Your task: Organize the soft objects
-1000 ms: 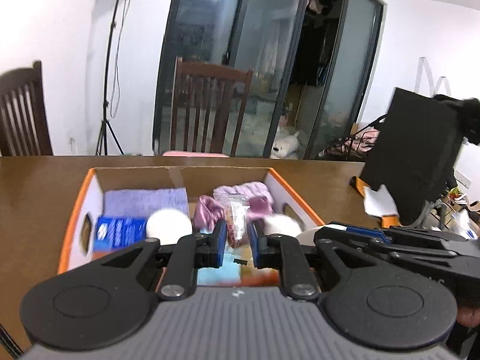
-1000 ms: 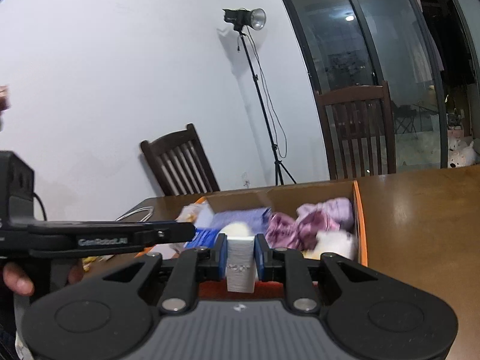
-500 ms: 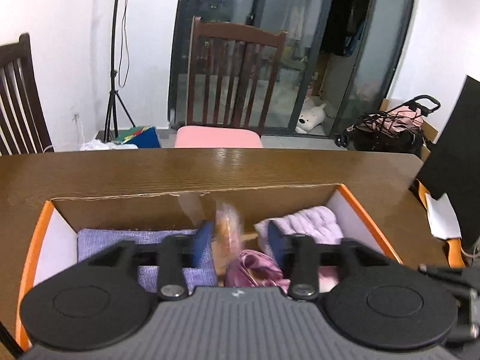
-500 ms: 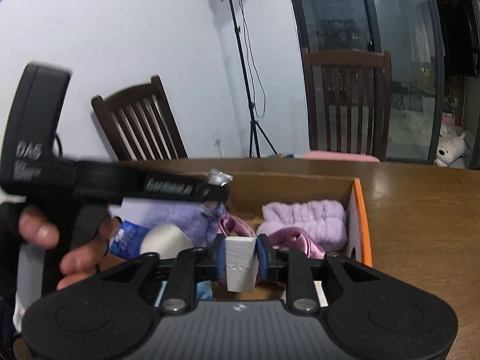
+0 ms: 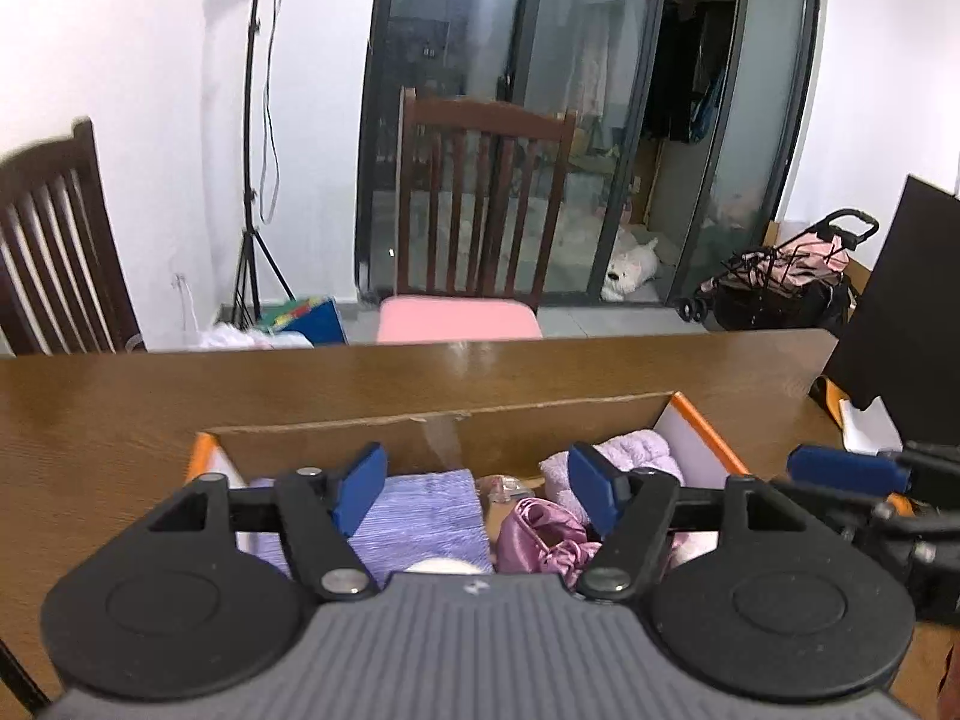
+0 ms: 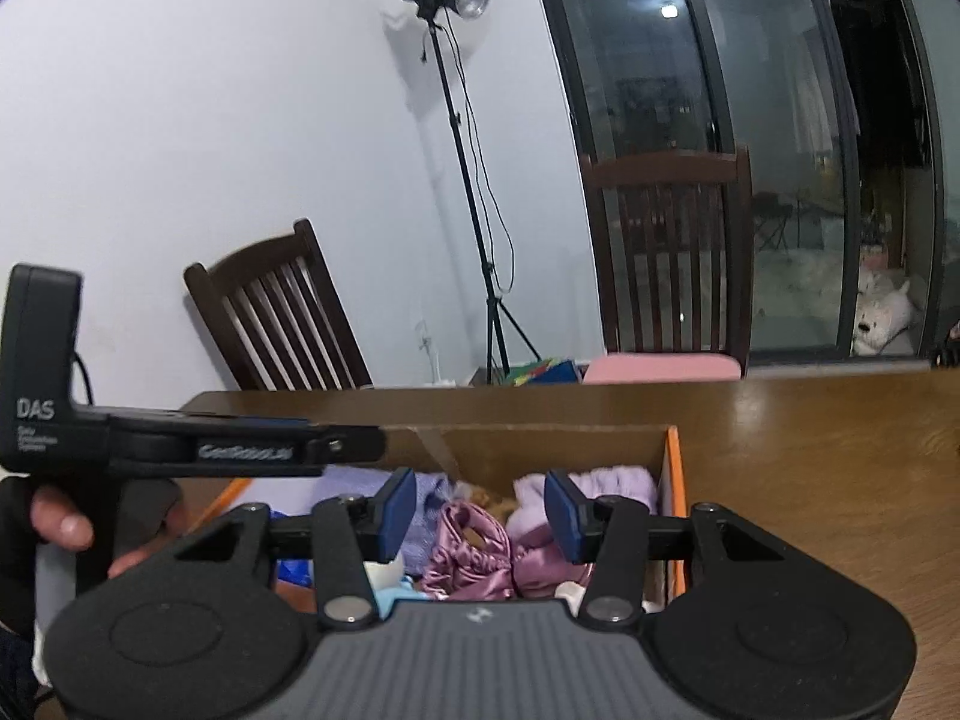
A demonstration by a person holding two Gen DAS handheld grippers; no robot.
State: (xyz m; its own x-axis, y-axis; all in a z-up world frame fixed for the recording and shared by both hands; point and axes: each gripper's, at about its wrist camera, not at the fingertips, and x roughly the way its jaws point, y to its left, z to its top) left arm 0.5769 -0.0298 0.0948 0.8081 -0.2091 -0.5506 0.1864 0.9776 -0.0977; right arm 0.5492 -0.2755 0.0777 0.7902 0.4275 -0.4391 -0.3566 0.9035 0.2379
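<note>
One cardboard box (image 5: 702,426) sits on the desk (image 5: 120,420), holding one lavender folded cloth (image 5: 420,510), one pink satin piece (image 5: 540,534) and one fluffy lilac item (image 5: 630,450). Two tongs hover over the box: left tongs (image 5: 477,486) and right tongs (image 6: 480,510), both opening, nothing between them. Only the right wrist view shows a hand (image 6: 60,528).

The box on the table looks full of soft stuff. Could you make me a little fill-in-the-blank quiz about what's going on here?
1. The cardboard box has edges coloured ____.
2. Nothing is between the fingers of the left gripper; its jaws are ____.
3. The shiny pink satin cloth lies ____ the box.
4. The chair behind the table has a ____ seat cushion.

Missing words: orange; opening; inside; pink
</note>
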